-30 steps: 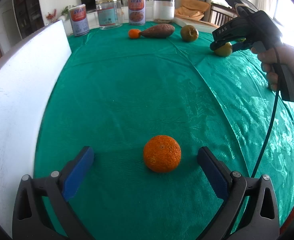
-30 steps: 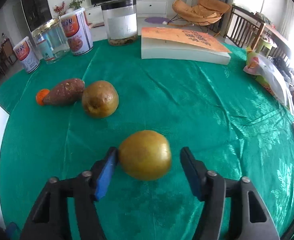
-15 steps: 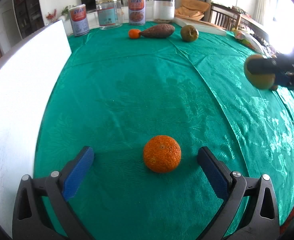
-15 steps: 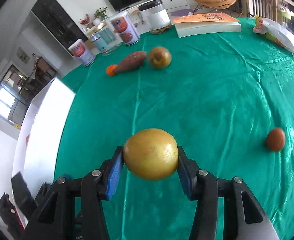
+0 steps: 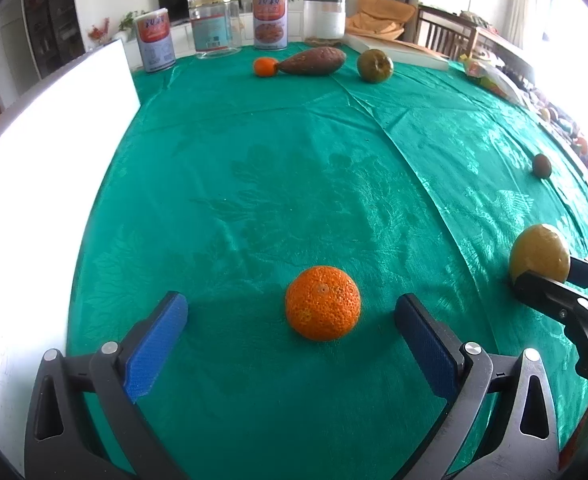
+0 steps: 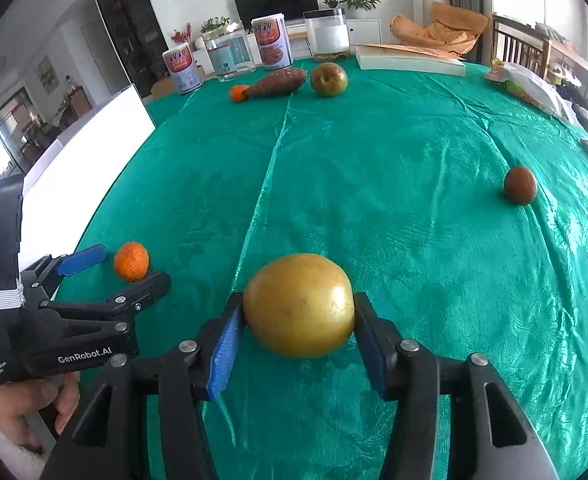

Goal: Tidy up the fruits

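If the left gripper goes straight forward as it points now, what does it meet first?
Most likely the orange, which lies on the green cloth between the open fingers of the left gripper, just ahead.

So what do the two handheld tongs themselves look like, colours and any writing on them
Both tongs are black plastic with silver rivets and blue textured pads on the fingers. The left tongs carry white "GenRobot.AI" lettering, smaller white print and a white wrapped band on the body. The right tongs show triangular cut-outs in the arms.
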